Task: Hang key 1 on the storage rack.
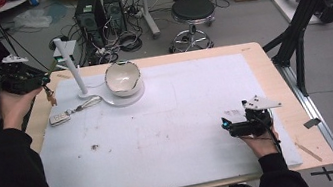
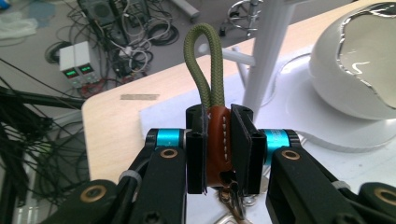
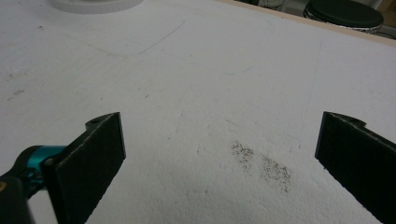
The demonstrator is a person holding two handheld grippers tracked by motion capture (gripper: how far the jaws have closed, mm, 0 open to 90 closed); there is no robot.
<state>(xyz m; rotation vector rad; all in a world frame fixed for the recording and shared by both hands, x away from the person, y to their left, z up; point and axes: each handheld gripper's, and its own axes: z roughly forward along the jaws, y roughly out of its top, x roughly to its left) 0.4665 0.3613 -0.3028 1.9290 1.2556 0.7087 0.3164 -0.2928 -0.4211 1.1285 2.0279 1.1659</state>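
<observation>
Keychain [image 2: 215, 140]: brown stitched leather tab with one olive-green cord loop standing up from it, metal ring hanging below. It sat at centre of the left gripper view, clamped between the jaws of the left gripper [image 2: 218, 149]; in the high view, upper left, off the table's [image 1: 255, 59] edge. Right gripper [image 3: 219, 158], lower right, jaws wide apart over the white mat [image 1: 184, 121]. Counted: one white bowl [image 1: 123, 78], one white stand [image 1: 72, 68], one object, possibly a key fob [image 1: 59, 118].

Left gripper [image 1: 46, 81] raised at table's [image 1: 261, 63] left edge, holding keychain [image 1: 51, 95]; right gripper [image 1: 228, 125] resting low
</observation>
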